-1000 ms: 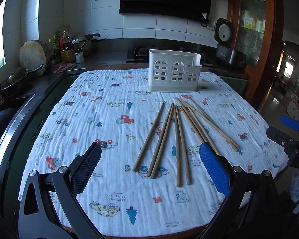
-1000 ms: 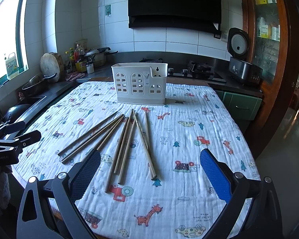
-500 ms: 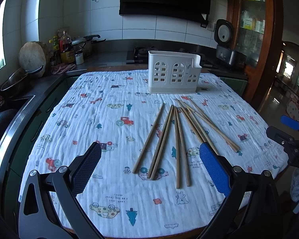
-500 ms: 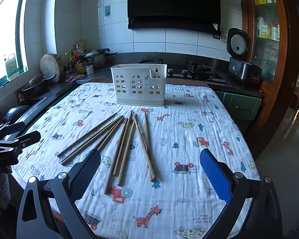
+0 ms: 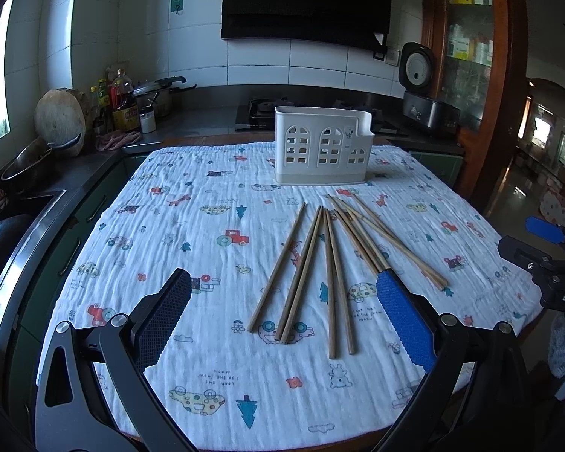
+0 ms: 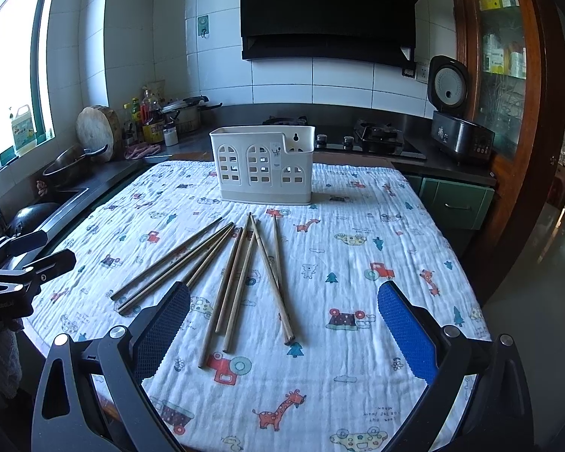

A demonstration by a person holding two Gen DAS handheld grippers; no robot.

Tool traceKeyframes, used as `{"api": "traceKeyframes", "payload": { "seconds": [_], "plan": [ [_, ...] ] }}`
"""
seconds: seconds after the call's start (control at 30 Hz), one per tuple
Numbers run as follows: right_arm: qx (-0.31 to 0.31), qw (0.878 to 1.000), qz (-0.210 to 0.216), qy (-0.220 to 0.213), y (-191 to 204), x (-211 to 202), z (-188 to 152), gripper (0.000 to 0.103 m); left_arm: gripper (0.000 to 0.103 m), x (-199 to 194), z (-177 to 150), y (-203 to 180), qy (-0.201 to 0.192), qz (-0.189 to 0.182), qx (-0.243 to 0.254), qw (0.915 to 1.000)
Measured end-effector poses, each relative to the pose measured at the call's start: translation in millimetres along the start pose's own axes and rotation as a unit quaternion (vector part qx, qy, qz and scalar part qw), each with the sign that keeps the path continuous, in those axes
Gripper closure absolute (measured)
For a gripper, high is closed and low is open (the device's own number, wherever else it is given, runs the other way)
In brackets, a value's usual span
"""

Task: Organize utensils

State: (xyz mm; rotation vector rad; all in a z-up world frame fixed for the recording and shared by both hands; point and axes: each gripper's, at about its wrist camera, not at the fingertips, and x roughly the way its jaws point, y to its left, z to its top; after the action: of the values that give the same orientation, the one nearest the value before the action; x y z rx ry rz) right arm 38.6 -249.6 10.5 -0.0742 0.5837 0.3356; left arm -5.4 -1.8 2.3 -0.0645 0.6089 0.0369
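Nothing moved: you held both hand-held grippers, left [image 5: 282, 316] and right [image 6: 282, 316], spread and empty; chopsticks [image 5: 331, 263] lay mid-surface, holder [image 5: 322, 148] unfilled.

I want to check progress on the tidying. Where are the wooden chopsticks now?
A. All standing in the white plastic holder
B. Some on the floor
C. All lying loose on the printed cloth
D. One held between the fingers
C: the wooden chopsticks all lie loose on the printed cloth, in front of the white plastic holder, and neither gripper holds one.
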Motion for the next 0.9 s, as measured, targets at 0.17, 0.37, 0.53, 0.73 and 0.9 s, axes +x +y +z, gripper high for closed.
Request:
{"api": "traceKeyframes", "payload": {
  "seconds": [0.17,0.37,0.53,0.73,0.9],
  "plan": [
    [-0.002,1.0,0.001,-0.008,1,-6,1,0.006,0.006,-6,-1,1,-0.007,0.001,0.002,1.0],
    [-0.002,1.0,0.002,-0.015,3,-12,1,0.006,0.006,-14,-1,0,-0.016,0.002,0.002,0.9999],
    [-0.004,1.0,0.004,-0.019,5,-17,1,0.006,0.006,-18,-1,1,-0.02,0.001,0.0,0.9998],
    [-0.006,1.0,0.006,-0.016,6,-14,1,0.006,0.006,-16,-2,0,-0.015,0.002,-0.001,0.9999],
    [-0.006,1.0,0.008,-0.009,5,-6,1,0.006,0.006,-7,-1,3,-0.004,0.001,-0.005,1.0]
  ]
}}
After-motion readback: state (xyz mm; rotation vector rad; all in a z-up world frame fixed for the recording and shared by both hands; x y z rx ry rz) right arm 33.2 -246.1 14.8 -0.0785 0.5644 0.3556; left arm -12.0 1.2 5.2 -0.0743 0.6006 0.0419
